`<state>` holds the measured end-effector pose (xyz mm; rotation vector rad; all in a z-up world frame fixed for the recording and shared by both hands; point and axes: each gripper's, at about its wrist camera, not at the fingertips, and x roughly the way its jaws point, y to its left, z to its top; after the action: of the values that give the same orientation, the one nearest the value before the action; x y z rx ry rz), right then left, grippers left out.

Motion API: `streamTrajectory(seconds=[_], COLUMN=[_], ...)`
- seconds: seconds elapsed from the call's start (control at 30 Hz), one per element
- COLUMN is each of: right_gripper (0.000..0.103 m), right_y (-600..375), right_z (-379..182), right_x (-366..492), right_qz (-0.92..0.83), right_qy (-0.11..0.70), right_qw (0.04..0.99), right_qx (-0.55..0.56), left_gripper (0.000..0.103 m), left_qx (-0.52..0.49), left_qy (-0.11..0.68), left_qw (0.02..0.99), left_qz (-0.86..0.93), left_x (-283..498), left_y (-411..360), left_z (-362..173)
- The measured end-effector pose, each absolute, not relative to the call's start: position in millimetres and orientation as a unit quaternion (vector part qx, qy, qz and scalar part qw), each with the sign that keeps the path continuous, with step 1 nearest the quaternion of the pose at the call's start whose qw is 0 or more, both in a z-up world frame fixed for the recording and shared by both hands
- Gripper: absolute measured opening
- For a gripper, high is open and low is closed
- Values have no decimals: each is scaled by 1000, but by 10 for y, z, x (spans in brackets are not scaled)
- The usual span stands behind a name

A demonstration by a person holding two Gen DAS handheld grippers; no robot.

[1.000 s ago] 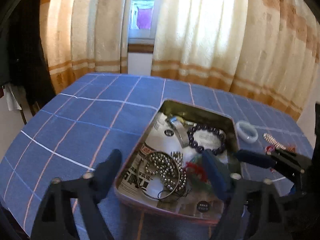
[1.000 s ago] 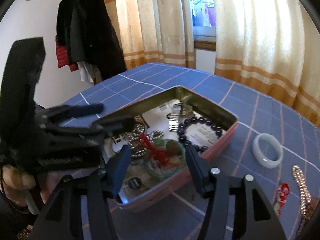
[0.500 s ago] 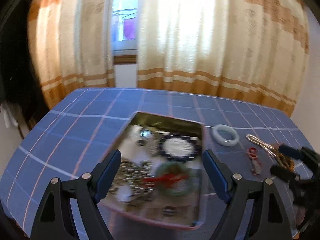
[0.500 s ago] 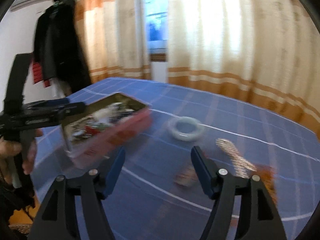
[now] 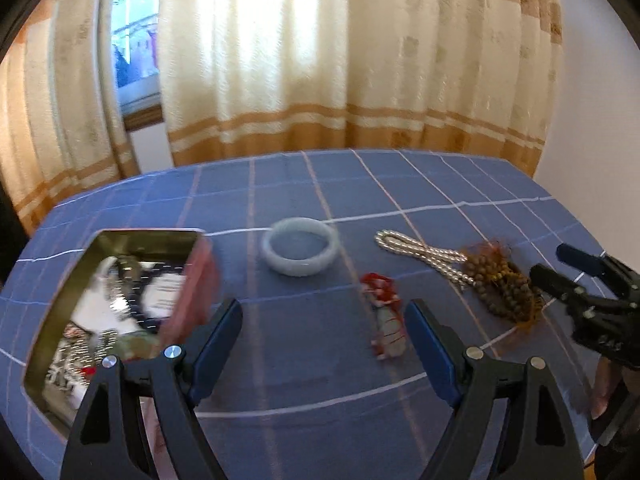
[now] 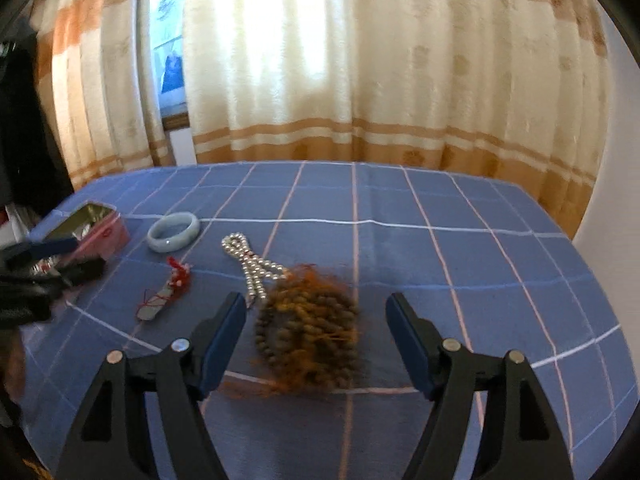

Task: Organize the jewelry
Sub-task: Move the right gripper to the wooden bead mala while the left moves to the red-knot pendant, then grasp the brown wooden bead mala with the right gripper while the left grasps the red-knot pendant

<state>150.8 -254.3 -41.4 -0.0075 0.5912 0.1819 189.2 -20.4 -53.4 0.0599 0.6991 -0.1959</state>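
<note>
An open pink tin [image 5: 188,280] [image 6: 106,236] holding several pieces of jewelry lies at the left of the blue checked table. A pale jade bangle [image 5: 299,246] [image 6: 173,232], a red-corded pendant [image 5: 386,326] [image 6: 166,290], a pearl strand [image 5: 420,254] [image 6: 250,262] and a brown bead bundle with orange threads [image 5: 500,284] [image 6: 308,330] lie on the cloth. My left gripper [image 5: 324,344] is open and empty, near the pendant. My right gripper [image 6: 316,344] is open and empty, its fingers on either side of the brown bead bundle.
The table [image 6: 400,248] is covered with a blue checked cloth and ends at cream and orange curtains [image 6: 360,80] behind. Dark clothes [image 6: 20,120] hang at the far left. The right gripper shows in the left wrist view [image 5: 560,272].
Both grippers have swung right, away from the tin. The left now faces the bangle and pendant; the right has moved over the brown bead bundle. Both stay open.
</note>
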Motion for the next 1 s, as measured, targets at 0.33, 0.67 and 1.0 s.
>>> streamTrajectory(seconds=[0.33,0.67,1.0], right_gripper=[73,44,18], right_y=[-2805,-2398,-2384], right_z=[-430,-671,-635], right_x=[1518,1733,1663], right_qz=[85,150,143], right_qy=[295,385,370], right_qw=[951,909,915], right_qx=[32,-57,-70], left_gripper=[43,8,7], left_qx=[46,24,18], left_qy=[399,404,369], left_qw=[908,901,916], left_qz=[-119,-156,-155], left_x=[2226,2156,2071], left_y=[-524,-491,-445], left_z=[-868,-881,-754])
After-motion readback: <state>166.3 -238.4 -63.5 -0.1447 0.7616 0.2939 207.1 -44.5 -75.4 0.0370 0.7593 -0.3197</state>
